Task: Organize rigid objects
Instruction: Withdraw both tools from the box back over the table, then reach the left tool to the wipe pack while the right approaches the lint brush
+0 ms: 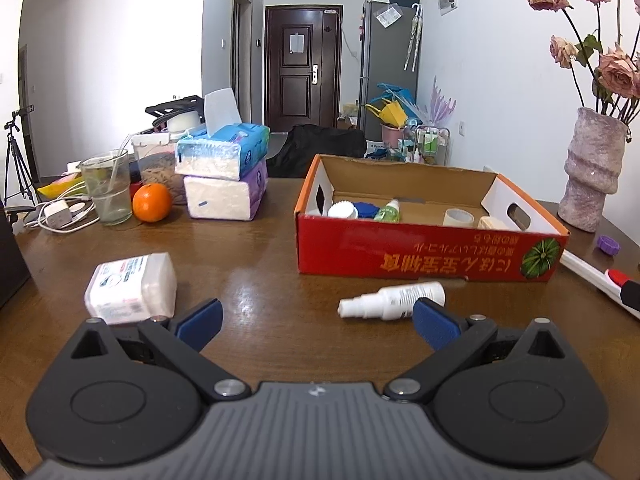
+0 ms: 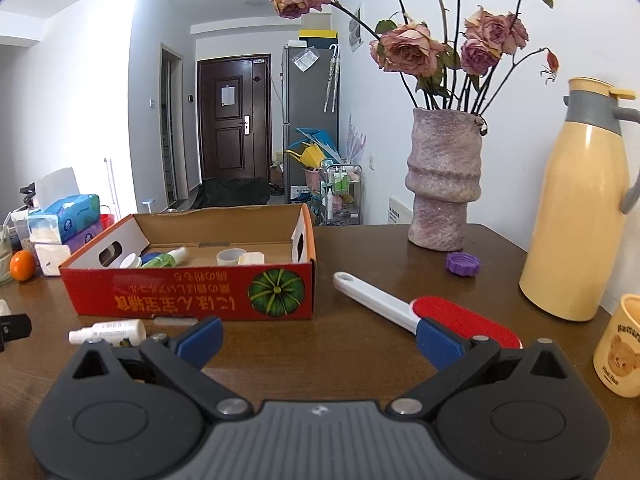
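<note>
Brown wood tabletop (image 1: pixel 280 248) carries a red cardboard box (image 1: pixel 424 254) already holding small bottles and caps. Your left tool (image 1: pixel 316 322) hovers with its blue pads spread wide, empty; a white spray bottle (image 1: pixel 394 300) lies on its side just ahead, near the box's front wall. Your right tool (image 2: pixel 320 340) is likewise spread and empty, with a red-headed lint brush (image 2: pixel 404 310) lying just in front, right of the box.

White walls surround my brown wooden table (image 1: pixel 272 264). Beyond it, a dark panelled door (image 1: pixel 298 66) closes the hallway beside a grey refrigerator (image 1: pixel 386 64); a tripod (image 1: pixel 16 152) stands at left in daylight.
</note>
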The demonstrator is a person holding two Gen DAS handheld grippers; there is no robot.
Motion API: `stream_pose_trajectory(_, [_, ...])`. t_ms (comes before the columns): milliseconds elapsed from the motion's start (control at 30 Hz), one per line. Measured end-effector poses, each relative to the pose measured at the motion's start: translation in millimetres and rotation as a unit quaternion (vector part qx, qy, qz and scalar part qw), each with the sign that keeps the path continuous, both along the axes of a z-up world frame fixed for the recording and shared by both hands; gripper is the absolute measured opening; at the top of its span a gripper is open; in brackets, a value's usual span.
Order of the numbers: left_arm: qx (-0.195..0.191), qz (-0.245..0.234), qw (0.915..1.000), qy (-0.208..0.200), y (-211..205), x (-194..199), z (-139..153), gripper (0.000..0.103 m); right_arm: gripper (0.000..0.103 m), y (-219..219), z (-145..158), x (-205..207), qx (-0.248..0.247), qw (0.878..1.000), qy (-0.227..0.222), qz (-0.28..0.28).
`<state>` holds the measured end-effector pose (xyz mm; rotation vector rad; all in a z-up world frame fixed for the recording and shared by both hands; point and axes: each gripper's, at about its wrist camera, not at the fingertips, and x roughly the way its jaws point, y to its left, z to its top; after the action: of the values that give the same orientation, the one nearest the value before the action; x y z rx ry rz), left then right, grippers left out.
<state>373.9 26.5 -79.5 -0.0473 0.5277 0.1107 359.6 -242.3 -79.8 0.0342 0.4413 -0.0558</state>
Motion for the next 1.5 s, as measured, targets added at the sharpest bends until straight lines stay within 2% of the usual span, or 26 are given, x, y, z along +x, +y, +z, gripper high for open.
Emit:
stream_pose_trajectory(333, [-0.001, 0.000, 1.0000, -0.001, 7, -32, -2, 0.103, 0.103, -1, -7, -29, -0.005, 1.000, 0.004, -0.008])
stream_pose_trajectory(633, [-0.006, 0.012, 0.9999, -0.002, 19, -45, 3, 0.103, 0.103, -9, -9, -41, -0.007, 1.000, 0.007, -0.020])
stream_pose_trajectory(1133, [0.007, 0.055, 0.9985, 0.002, 63, -47, 2, 0.103, 0.103, -22, -14, -35, -0.013, 0.999, 0.019, -0.040])
stream_pose_trajectory(1500, [0.009, 0.084, 0.9963, 0.013, 89, -32, -4, 0.103, 0.103, -39, -23, -20, -0.023, 0.997, 0.036, -0.060])
